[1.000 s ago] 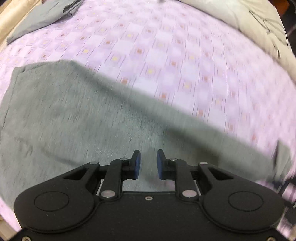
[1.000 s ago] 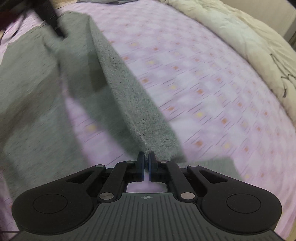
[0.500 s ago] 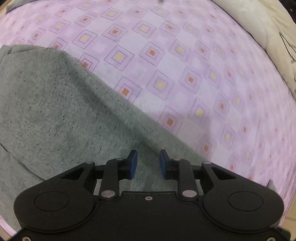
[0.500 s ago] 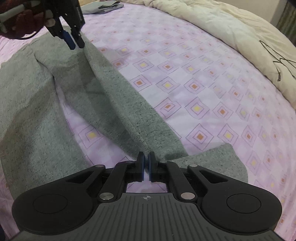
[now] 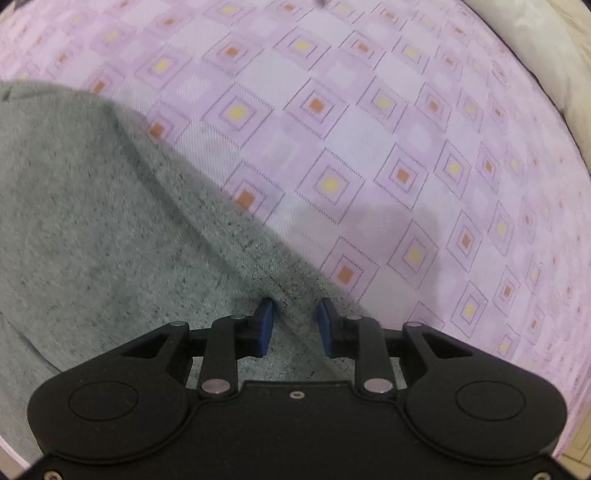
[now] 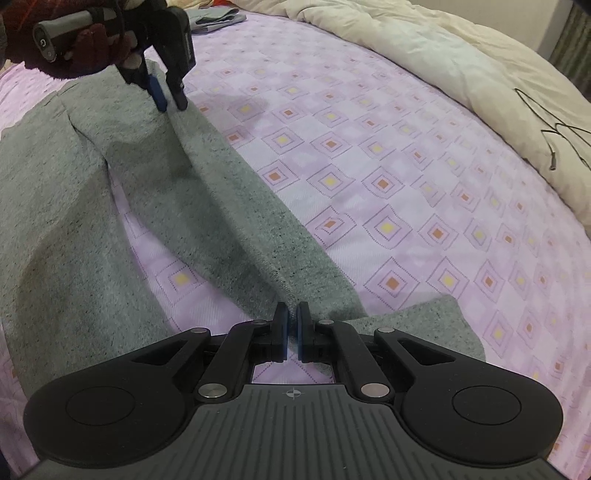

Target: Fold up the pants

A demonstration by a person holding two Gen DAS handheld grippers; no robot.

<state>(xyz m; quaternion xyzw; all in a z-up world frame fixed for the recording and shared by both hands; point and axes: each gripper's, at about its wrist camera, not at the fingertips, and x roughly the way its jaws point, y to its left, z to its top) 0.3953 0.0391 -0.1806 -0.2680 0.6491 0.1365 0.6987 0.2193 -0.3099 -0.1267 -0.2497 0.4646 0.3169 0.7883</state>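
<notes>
Grey pants (image 6: 92, 177) lie spread on a purple patterned bed sheet (image 6: 388, 184), with one leg pulled long toward the right wrist camera. My right gripper (image 6: 292, 325) is shut on the pants' leg end. My left gripper (image 5: 294, 321) is open, its jaws straddling a ridge of the grey fabric (image 5: 110, 240) near the waist. In the right wrist view the left gripper (image 6: 170, 101) stands tips-down on the far end of the pants.
A cream duvet (image 6: 461, 66) is bunched along the far right of the bed, with a thin dark cable (image 6: 554, 136) on it. A folded grey garment (image 6: 214, 16) lies at the far edge.
My left gripper has come down closer to the fabric and its jaws have opened wider. My right gripper has stayed shut on the leg end, and the leg has settled flatter.
</notes>
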